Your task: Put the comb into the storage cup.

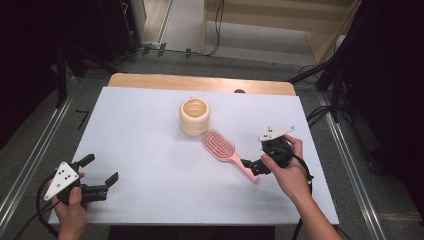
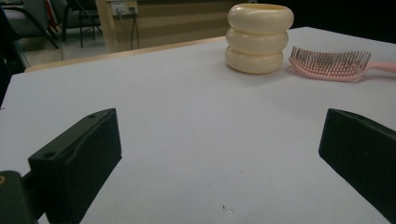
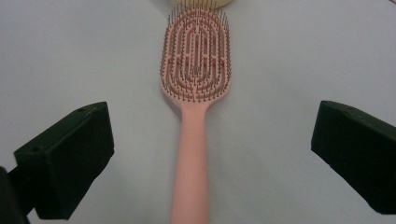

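Pink vented hairbrush (image 3: 196,88) lies bristles-up on the white table (image 1: 140,150), head right by a cream ribbed cup (image 1: 194,116). Right gripper (image 3: 205,158) hangs spread wide over its handle; left gripper (image 2: 215,154) gapes too. Dim room, grey floor.

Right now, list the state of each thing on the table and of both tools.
Pink hairbrush: flat on the table, bristles up, handle lying between the right tool's open jaws, not yet gripped.
Cream ringed cup: upright, open top, by the brush head.
Right tool: open, over the handle.
Left tool: open, holding nothing.
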The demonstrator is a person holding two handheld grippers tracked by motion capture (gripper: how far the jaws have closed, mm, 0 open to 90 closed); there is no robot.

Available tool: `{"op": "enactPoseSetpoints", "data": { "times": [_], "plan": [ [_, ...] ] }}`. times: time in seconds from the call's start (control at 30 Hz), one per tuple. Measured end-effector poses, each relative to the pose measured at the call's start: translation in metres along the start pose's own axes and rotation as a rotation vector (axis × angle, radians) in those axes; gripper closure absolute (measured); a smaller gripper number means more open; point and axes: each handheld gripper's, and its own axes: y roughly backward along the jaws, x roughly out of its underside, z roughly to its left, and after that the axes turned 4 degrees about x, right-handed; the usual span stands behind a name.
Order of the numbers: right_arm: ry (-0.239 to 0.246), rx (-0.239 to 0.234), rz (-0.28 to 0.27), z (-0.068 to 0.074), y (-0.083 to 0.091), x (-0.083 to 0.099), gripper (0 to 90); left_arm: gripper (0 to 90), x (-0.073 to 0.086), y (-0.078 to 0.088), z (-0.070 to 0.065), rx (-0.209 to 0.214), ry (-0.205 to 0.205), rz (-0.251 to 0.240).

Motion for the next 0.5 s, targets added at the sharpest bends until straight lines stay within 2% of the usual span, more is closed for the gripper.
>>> {"op": "enactPoseSetpoints", "data": {
  "times": [0.4, 0.43, 0.5],
  "plan": [
    [-0.001, -0.009, 0.087, -0.002, -0.016, -0.013, 0.0, 0.0, 0.0, 0.0, 0.0, -0.004, -0.001, 0.0],
    [-0.012, -0.004, 0.096, -0.001, -0.017, -0.013, 0.0, 0.0, 0.0, 0.0, 0.0, -0.004, 0.0, 0.002],
    [0.004, -0.006, 0.116, -0.002, -0.02, -0.015, 0.0, 0.0, 0.0, 0.0, 0.0, -0.005, -0.001, 0.0]
  ]
}}
